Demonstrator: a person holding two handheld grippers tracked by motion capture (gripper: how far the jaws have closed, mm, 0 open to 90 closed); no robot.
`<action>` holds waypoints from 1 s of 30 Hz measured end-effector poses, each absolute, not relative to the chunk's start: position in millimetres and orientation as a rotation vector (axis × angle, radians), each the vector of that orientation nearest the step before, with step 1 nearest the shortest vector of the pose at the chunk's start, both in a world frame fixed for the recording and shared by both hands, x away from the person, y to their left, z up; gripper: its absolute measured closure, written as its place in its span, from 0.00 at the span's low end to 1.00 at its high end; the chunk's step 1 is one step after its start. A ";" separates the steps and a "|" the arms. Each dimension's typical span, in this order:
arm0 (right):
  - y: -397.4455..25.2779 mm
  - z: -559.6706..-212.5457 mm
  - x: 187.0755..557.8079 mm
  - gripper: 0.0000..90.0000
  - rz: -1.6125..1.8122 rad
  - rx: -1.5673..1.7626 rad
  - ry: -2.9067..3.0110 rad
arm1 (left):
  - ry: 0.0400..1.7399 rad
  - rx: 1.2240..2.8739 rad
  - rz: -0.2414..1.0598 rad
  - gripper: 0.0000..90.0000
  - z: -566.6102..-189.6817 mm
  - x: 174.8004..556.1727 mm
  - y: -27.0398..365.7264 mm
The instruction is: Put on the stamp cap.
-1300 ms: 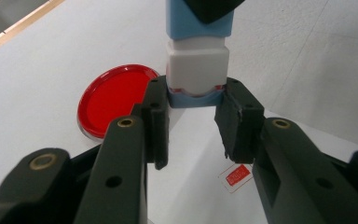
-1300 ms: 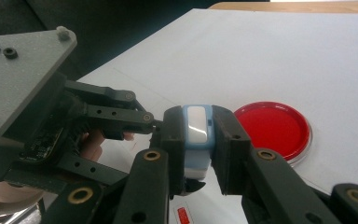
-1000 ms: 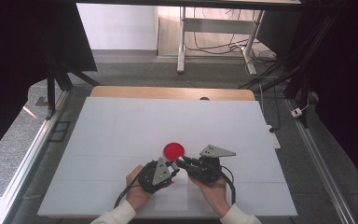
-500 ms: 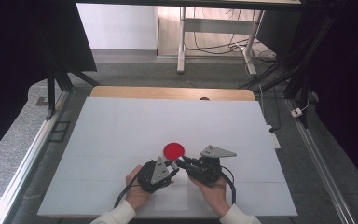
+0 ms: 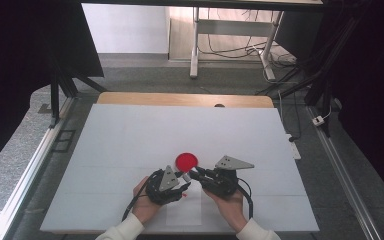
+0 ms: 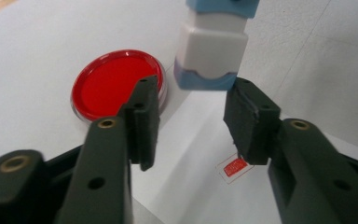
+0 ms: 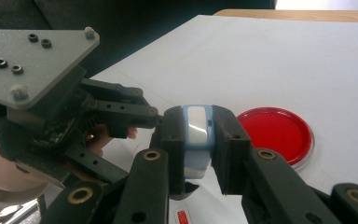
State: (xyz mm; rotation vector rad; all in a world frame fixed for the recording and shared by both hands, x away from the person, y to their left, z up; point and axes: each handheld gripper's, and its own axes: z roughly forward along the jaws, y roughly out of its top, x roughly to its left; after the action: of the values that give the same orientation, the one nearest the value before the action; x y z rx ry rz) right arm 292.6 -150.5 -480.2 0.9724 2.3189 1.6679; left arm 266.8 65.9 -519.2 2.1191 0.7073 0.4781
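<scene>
A white stamp with blue ends [image 7: 196,135] stands upright between the jaws of my right gripper [image 7: 198,125], which is shut on it. In the left gripper view the stamp [image 6: 213,46] hangs just beyond the tips of my left gripper [image 6: 191,121], which is open with its jaws either side of the stamp's blue lower end. A round red dish [image 5: 186,161] lies flat on the table right behind both grippers. From above, the left gripper [image 5: 184,186] and the right gripper [image 5: 192,175] meet tip to tip near the front middle.
A white sheet of paper [image 5: 184,207] lies under the grippers and bears a small red printed mark [image 6: 235,166]. The white table [image 5: 130,130] stretches wide to the back and sides. Black stands and cables sit beyond its edges.
</scene>
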 end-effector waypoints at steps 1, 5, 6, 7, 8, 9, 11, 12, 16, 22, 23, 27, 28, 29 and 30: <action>-151.1 -480.1 293.0 0.83 1.668 0.973 2.318 | 0.709 2.122 0.472 0.57 -519.0 266.8 66.8; -153.0 -479.0 293.8 0.83 1.668 0.961 2.310 | 0.720 2.119 0.482 0.50 -517.3 263.9 71.0; -153.3 -478.7 294.0 0.83 1.664 0.951 2.310 | 0.726 2.114 0.492 0.48 -516.8 263.0 72.4; -153.7 -478.5 294.2 0.83 1.657 0.941 2.306 | 0.732 2.109 0.496 0.47 -516.1 262.6 74.3; -154.0 -478.2 294.3 0.83 1.653 0.935 2.304 | 0.738 2.103 0.493 0.46 -515.4 262.4 76.3; -154.3 -478.0 294.5 0.83 1.651 0.931 2.304 | 0.740 2.098 0.483 0.45 -514.6 262.3 78.5; -155.1 -477.6 294.8 0.83 1.651 0.928 2.305 | 0.740 2.094 0.476 0.45 -513.2 261.2 82.8; -155.4 -477.3 294.8 0.83 1.650 0.922 2.306 | 0.739 2.094 0.474 0.45 -512.5 260.2 85.2; -155.6 -475.4 293.9 0.83 1.630 0.877 2.300 | 0.735 2.079 0.470 0.44 -510.0 253.8 96.9; -157.6 -474.3 295.3 0.83 1.596 0.839 2.290 | 0.754 2.076 0.453 0.44 -508.0 247.0 120.7; -157.9 -473.9 295.2 0.83 1.582 0.824 2.289 | 0.765 2.076 0.457 0.44 -509.1 245.9 124.1; -159.5 -472.2 295.8 0.83 1.568 0.805 2.278 | 0.805 2.080 0.461 0.44 -514.5 241.3 139.5; -160.4 -471.5 296.1 0.83 1.559 0.803 2.280 | 0.814 2.079 0.460 0.44 -515.4 239.6 143.7; -161.1 -471.0 296.5 0.83 1.554 0.798 2.279 | 0.822 2.078 0.461 0.44 -516.0 237.8 147.9; -161.8 -470.5 297.0 0.83 1.550 0.792 2.277 | 0.830 2.076 0.461 0.44 -516.4 235.7 152.1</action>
State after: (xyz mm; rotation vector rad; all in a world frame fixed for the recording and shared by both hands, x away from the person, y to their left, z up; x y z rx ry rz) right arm 297.0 -161.8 -470.5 0.7921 2.2773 1.5503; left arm 235.7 152.1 -516.4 2.0757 0.8300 0.4612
